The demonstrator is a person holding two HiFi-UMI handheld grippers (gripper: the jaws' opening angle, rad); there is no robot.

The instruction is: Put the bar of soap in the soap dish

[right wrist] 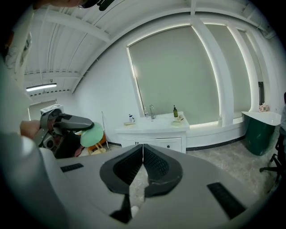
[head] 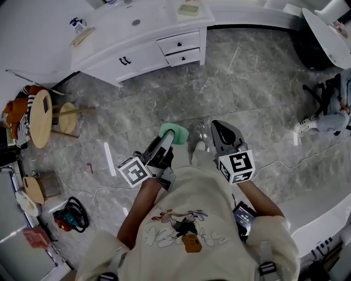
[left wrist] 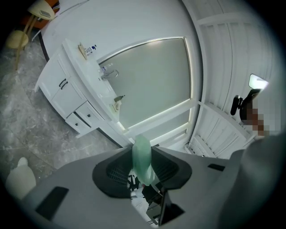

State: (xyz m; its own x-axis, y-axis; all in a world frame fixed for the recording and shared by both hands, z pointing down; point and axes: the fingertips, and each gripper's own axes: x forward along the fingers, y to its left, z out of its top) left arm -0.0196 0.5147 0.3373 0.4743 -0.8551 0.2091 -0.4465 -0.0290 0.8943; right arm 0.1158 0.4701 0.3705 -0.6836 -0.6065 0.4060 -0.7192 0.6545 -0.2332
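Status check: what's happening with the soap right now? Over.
Left hand-held gripper shut on green bar of soap. Right hand-held gripper shut, empty. Vanity counter far off across marble floor.

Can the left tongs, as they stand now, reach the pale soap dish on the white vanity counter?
Probably not from here. The left tongs, shut on the pale green bar of soap, are held far from the pale soap dish; grey marble floor lies between, with nothing blocking it.
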